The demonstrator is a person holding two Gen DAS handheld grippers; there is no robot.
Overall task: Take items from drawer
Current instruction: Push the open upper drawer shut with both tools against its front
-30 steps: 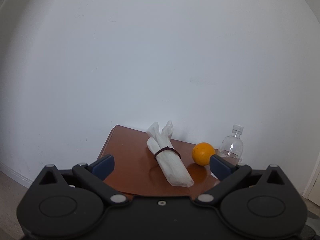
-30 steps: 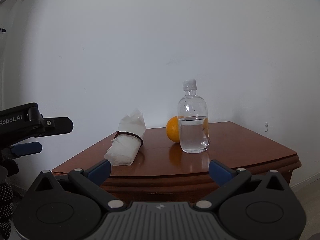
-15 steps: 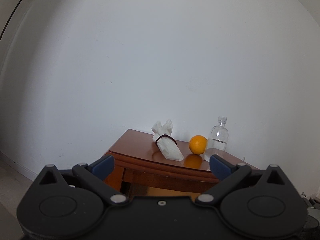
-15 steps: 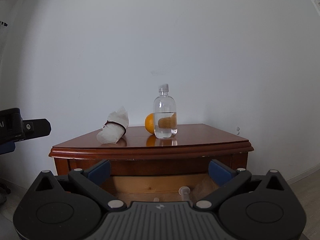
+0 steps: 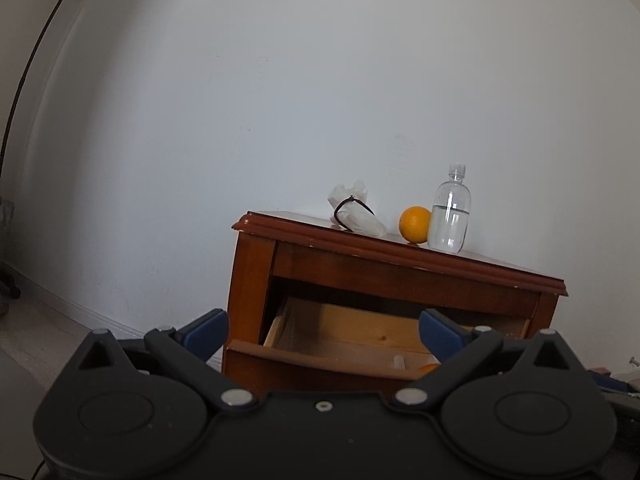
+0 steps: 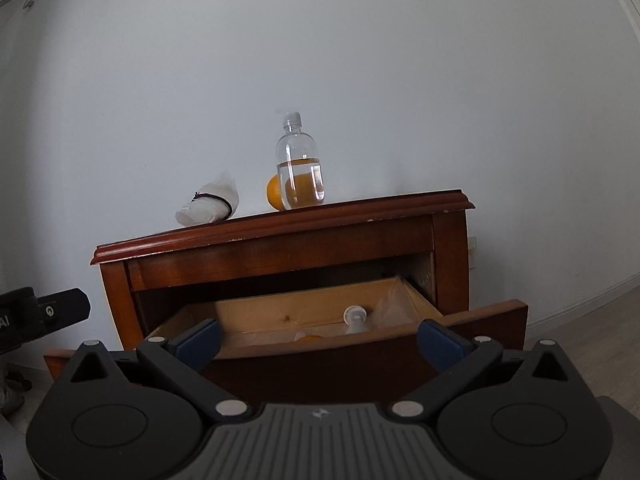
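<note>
Both my left gripper [image 5: 322,326] and right gripper [image 6: 318,338] gape empty; lower centre, the open wooden drawer [image 6: 360,344] holds a light, slippery clear plastic bottle [image 6: 356,318]; I'd pinch its body.

A brown wooden nightstand [image 6: 280,248] stands against a white wall [image 6: 320,60]. On its top, left to right, sit a banded white cloth roll [image 6: 210,206], a round orange [image 5: 415,224] and a clear plastic water bottle [image 6: 300,168]. Its pulled-out wooden drawer [image 6: 320,344] holds a second clear bottle [image 6: 356,318], lying down.

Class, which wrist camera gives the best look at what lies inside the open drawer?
The right wrist view: it looks into the drawer and shows a bottle cap and something orange. The left wrist view shows less, only slivers of them beside its right finger.
</note>
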